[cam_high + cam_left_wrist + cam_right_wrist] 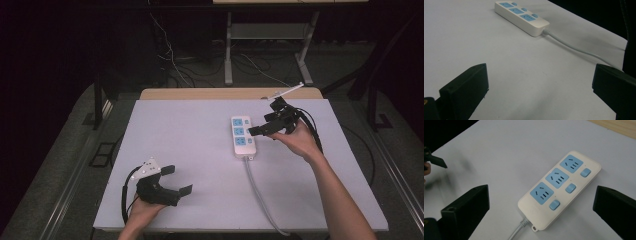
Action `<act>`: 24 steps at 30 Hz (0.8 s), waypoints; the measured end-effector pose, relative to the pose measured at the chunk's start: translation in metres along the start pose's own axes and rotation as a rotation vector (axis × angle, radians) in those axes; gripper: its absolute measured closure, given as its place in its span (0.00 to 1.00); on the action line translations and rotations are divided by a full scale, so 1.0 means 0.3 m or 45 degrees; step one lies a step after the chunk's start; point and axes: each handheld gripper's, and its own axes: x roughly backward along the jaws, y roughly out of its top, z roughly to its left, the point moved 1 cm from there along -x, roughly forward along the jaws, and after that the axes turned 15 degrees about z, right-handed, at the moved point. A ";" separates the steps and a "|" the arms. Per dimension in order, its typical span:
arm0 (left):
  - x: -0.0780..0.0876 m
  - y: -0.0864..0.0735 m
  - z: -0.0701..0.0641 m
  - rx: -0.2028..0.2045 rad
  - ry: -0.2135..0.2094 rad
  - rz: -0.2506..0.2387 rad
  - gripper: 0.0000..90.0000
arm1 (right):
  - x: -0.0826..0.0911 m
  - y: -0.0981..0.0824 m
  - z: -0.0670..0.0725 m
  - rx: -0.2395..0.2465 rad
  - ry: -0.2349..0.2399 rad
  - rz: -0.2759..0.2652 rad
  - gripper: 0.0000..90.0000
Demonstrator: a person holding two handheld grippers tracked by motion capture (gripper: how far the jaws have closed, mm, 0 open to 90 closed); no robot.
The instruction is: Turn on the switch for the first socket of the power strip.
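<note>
Resting well left of the strip (pixel 243 136), our left gripper (pixel 176 181) gapes empty. We hover our right gripper (pixel 256 130), released, just right of it. Mid-table, rigid, light, slick; we'd pinch its long sides.

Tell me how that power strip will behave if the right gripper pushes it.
The power strip lies flat and boxy, so it will likely slide, not roll or tip. Its smooth shell may skid easily on the table. The trailing cable will probably drag and swing it round.
</note>
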 end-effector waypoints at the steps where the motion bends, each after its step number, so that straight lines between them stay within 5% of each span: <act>1: 0.000 0.000 0.000 0.000 0.000 0.000 0.00 | 0.000 0.000 0.000 0.000 0.000 0.000 0.00; 9: 0.001 0.000 0.002 0.000 -0.002 -0.001 0.00 | -0.042 0.007 -0.032 -0.043 0.025 -0.017 0.03; 16: 0.000 0.000 0.003 -0.001 -0.002 0.000 0.00 | -0.054 0.009 -0.046 -0.043 0.020 -0.041 0.29; 24: -0.001 0.001 0.004 -0.004 -0.002 0.002 0.00 | -0.086 0.008 -0.057 -0.007 -0.014 0.021 0.65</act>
